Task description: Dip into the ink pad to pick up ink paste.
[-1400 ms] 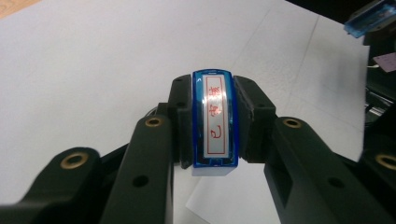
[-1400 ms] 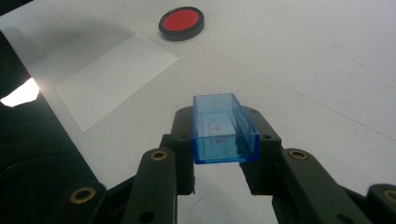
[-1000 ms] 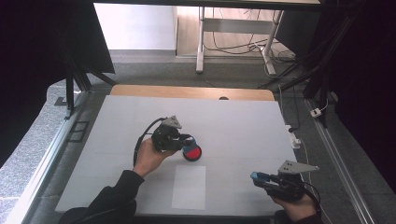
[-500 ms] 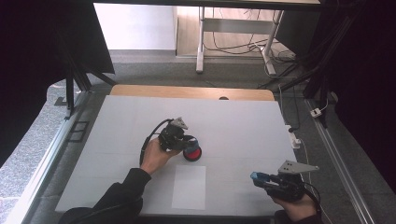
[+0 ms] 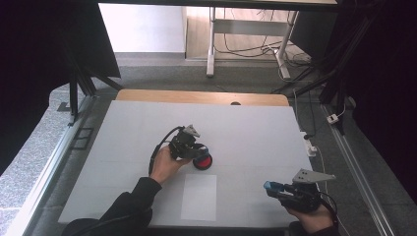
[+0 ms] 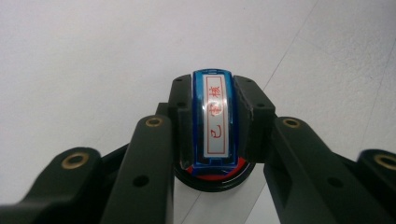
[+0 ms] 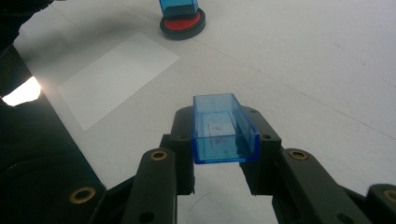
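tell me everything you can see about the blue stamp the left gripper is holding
The stamp is a clear blue plastic block with a long white label on top bearing red characters inside a red border. The left gripper is shut on it, one black jaw against each long side. It stands upright, its lower end pressed into a round ink pad, red inside a black rim, which sits on the white table. A white sheet of paper lies apart from it, nearer the person.

a lab: black curtains and floor cables surround the table.
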